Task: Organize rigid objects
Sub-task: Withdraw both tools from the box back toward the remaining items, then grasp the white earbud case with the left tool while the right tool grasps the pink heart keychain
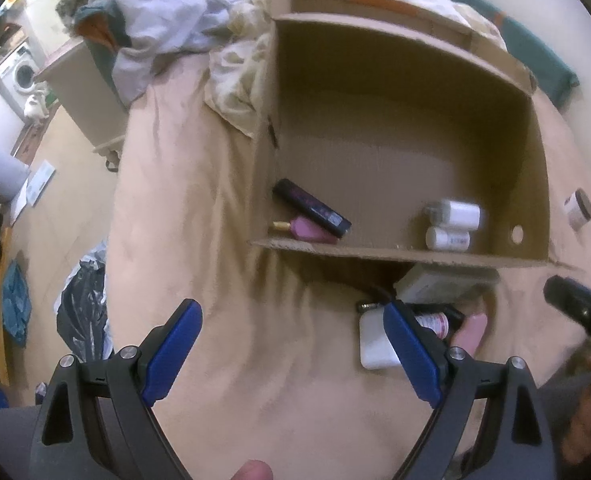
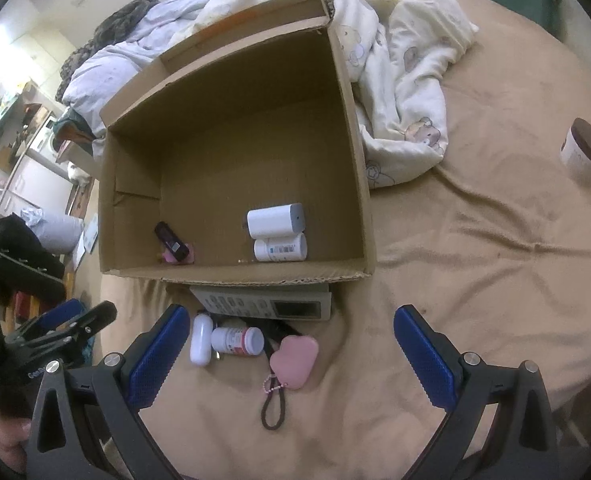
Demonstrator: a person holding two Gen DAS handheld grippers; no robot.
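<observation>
An open cardboard box (image 2: 351, 128) stands beyond the right gripper (image 2: 291, 344), holding two white bottles (image 2: 279, 248) and a black lighter (image 2: 170, 241) lying flat. Between the jaws, just ahead, lie a grey remote (image 2: 263, 305), white case (image 2: 201, 340), pill bottle (image 2: 237, 341) and pink pouch (image 2: 294, 360). A brown-lidded jar (image 2: 584, 154) stands far right.
</observation>
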